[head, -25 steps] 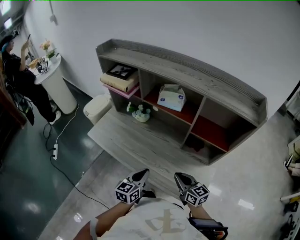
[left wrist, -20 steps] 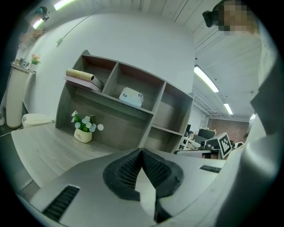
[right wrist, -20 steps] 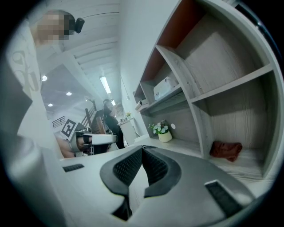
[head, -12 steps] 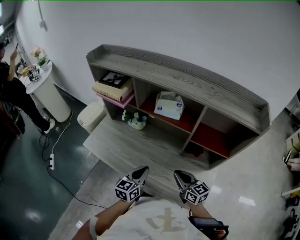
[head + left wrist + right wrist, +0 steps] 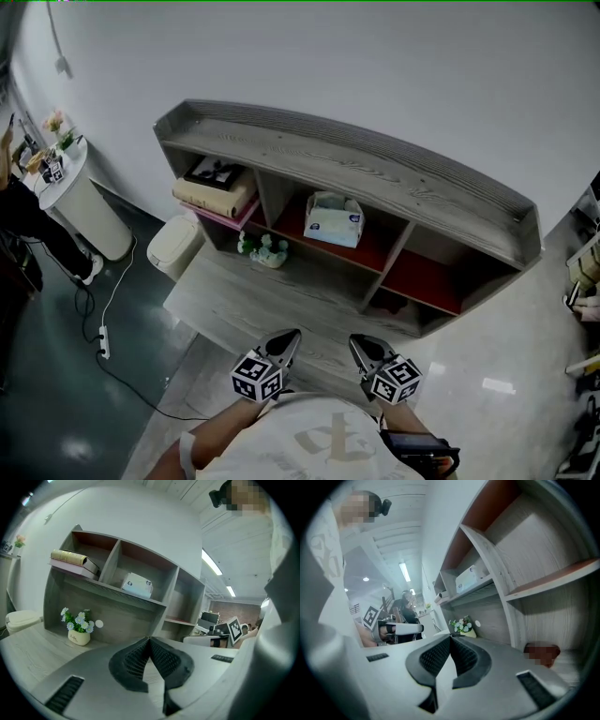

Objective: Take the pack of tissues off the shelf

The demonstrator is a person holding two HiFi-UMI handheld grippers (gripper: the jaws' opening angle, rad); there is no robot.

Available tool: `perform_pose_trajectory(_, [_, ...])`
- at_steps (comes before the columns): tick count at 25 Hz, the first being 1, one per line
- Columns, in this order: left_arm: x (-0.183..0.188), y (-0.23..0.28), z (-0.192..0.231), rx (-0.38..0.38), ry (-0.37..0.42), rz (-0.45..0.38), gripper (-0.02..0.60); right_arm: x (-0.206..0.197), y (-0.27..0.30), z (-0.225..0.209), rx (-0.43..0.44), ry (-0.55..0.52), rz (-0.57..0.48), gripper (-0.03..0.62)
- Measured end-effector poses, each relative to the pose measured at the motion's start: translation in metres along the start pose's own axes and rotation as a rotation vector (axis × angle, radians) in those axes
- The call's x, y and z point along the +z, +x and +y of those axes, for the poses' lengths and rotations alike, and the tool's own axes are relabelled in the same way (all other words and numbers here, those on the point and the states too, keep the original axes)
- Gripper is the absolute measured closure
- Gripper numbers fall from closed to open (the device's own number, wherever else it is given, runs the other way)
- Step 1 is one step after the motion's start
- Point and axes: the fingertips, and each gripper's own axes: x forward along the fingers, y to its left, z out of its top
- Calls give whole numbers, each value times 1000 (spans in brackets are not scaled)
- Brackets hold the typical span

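Tissue pack lies well ahead of you, on the red floor of the shelf's middle compartment. Nearest you, your left gripper and right gripper hang side by side by the desk's near edge, both jaws pressed together on nothing. Farther on, a small flower pot stands on the desk below the shelf, and stacked books fill the compartment left of the pack.

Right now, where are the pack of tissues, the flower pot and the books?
pack of tissues point(image 5: 333, 223): head view, printed face.
flower pot point(image 5: 78, 637): left gripper view, pot's front.
books point(image 5: 214, 196): head view, tan book's side.
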Motion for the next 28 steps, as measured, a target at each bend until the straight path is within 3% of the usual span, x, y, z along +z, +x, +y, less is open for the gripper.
perform_pose_trajectory(15, [39, 42, 18, -77, -7, -46, 569, 39, 28, -25, -28, -7, -58, 589])
perform_pose_trajectory(21, [64, 58, 26, -71, -7, -78, 569, 54, 43, -32, -8, 17, -83, 589])
perform_pose_trajectory(28, [96, 79, 52, -3, 35, -101, 569, 64, 55, -39, 0, 19, -88, 589])
